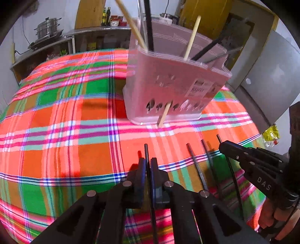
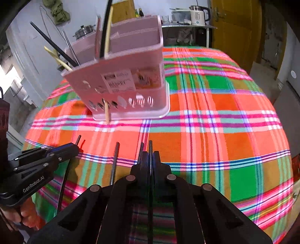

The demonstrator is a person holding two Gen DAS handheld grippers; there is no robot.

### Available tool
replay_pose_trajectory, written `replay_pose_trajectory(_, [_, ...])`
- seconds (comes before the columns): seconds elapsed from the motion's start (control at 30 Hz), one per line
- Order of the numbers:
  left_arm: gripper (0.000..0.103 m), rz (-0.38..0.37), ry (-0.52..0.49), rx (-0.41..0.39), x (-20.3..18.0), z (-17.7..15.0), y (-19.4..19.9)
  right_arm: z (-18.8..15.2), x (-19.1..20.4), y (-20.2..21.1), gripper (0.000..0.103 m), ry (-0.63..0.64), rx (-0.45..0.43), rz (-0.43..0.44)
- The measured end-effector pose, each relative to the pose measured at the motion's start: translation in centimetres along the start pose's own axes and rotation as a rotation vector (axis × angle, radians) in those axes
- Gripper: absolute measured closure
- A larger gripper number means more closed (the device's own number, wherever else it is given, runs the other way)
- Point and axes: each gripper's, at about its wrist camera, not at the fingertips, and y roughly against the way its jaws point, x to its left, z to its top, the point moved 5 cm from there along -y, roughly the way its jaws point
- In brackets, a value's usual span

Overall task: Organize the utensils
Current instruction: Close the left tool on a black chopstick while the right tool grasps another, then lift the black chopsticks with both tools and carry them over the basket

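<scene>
A pink utensil basket [image 1: 168,88] [image 2: 123,84] stands on the plaid tablecloth and holds wooden and black chopsticks upright. One wooden chopstick [image 1: 164,114] [image 2: 106,112] pokes out through a hole at its base. My left gripper [image 1: 148,161] [image 2: 75,145] is shut on a black chopstick [image 1: 146,152] [image 2: 77,139]. My right gripper [image 2: 150,154] [image 1: 222,145] is shut on another black chopstick [image 2: 150,148] [image 1: 218,138]. Two dark chopsticks [image 1: 195,163] [image 2: 114,161] lie on the cloth between the grippers.
The plaid tablecloth [image 1: 75,131] [image 2: 215,131] covers the round table. Behind it are a shelf with steel pots [image 1: 47,28], a kettle [image 2: 198,15], yellow doors [image 2: 234,28] and a grey appliance [image 1: 266,75].
</scene>
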Motion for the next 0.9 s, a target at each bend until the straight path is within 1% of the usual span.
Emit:
replay_pose_trajectory(0.17, [0.098,-0.016,-0.024,-0.059,-0.5,1.6,3.4,1.4,0.0,3.1,0.099,-0.001,-0.06,0.026])
replay_pose_trajectory(0.23, [0.099,-0.023,-0.041,-0.097,-1.0,2.5,5.5,2.1,0.0,4.6,0.099,-0.001,-0.087,0.033])
replay_pose_trajectory(0.4, [0.099,-0.044,-0.064,-0.177,-2.1,4.1,9.8,3.7,0.5,8.2,0.099,0.017,-0.165,0.04])
replay_pose_trajectory(0.53, [0.099,-0.058,-0.08,-0.226,-2.8,5.3,12.7,4.9,0.9,11.4,0.099,0.035,-0.231,0.042])
replay_pose_trajectory(0.7, [0.099,-0.067,-0.104,-0.269,-4.0,5.9,15.4,5.9,1.7,14.8,0.099,0.05,-0.298,0.042])
replay_pose_trajectory(0.9, [0.099,-0.073,-0.126,-0.284,-4.9,6.3,17.1,6.3,1.9,17.1,0.099,0.05,-0.351,0.038])
